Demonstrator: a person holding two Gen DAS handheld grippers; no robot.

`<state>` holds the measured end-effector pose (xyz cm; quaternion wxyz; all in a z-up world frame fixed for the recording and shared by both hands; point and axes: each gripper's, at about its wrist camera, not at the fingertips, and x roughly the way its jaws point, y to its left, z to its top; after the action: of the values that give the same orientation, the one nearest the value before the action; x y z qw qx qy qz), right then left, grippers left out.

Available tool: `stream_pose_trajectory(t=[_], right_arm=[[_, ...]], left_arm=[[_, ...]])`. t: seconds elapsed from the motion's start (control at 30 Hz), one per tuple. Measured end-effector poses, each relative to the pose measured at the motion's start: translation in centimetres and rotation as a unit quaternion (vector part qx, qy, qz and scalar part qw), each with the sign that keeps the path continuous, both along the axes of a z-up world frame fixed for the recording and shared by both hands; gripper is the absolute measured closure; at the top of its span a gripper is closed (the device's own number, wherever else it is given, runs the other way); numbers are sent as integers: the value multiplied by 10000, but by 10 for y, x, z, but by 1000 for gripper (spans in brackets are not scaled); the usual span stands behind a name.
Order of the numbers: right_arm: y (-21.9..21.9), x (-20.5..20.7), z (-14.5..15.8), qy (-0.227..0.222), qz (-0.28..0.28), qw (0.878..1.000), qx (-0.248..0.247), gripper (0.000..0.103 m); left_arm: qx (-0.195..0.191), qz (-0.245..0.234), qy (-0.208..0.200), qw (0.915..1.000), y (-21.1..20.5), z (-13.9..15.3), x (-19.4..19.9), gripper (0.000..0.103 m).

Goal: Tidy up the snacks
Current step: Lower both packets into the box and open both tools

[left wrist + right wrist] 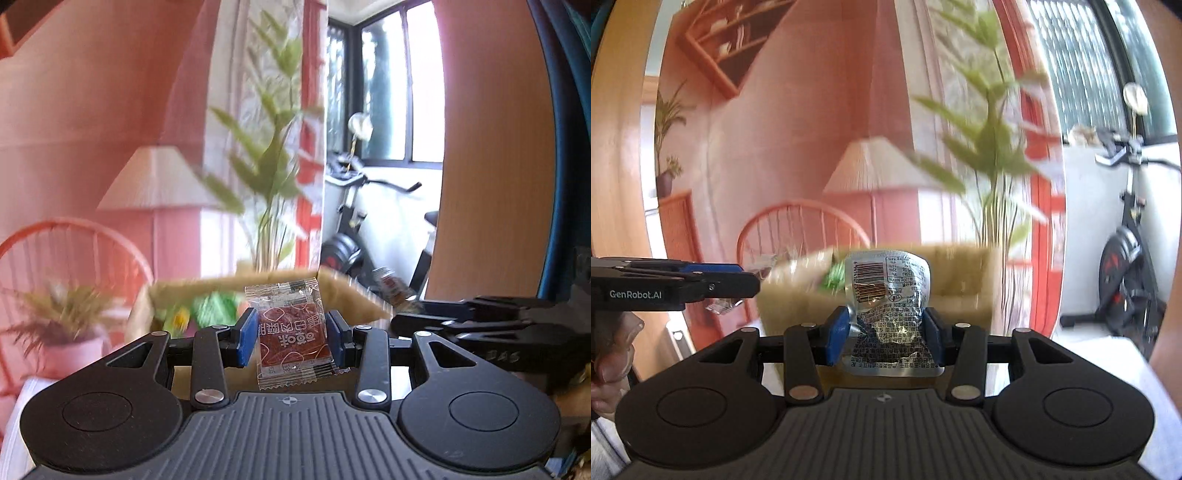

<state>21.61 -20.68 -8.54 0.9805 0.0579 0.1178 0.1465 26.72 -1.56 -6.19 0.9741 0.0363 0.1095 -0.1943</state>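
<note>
Red snack packet (291, 332) between left hand-held gripper (291, 338) pads.

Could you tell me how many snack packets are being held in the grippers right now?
2. A red packet sits clamped in the left gripper, and a silver packet in the right gripper. More snacks may lie in the cardboard box behind, too blurred to count.

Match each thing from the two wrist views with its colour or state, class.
Things:
1. Red packet
2. Silver packet
3. Cardboard box
4. Lampshade

Descriptions:
A. White and pleated
B. Held in the left hand-held gripper
C. Open, brown, blurred, with green wrappers inside
D. Held in the right hand-held gripper, barcode showing

Pairs: 1-B, 2-D, 3-C, 4-A
</note>
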Motion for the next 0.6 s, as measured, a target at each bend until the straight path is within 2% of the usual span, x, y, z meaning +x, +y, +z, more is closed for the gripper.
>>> stream_pose_trajectory(t=[0.13, 0.27, 0.47, 0.5, 0.6], right_arm=[[-2, 39, 14, -90, -170, 9998, 8, 57], [-7, 77, 15, 26, -293, 9996, 40, 57], [-9, 111, 7, 269, -213, 9994, -102, 56], [-8, 114, 5, 307, -213, 9992, -133, 55], [-7, 121, 1, 479, -203, 9985, -190, 48]], left_arm=[[59, -71, -61, 9999, -19, 11, 35, 61], [67, 14, 20, 10000, -30, 6, 72, 61], [-227, 48, 462, 9987, -23, -11, 112, 60], [-201, 70, 524, 9984, -23, -13, 115, 57], [-88, 202, 617, 9978, -24, -15, 123, 40]])
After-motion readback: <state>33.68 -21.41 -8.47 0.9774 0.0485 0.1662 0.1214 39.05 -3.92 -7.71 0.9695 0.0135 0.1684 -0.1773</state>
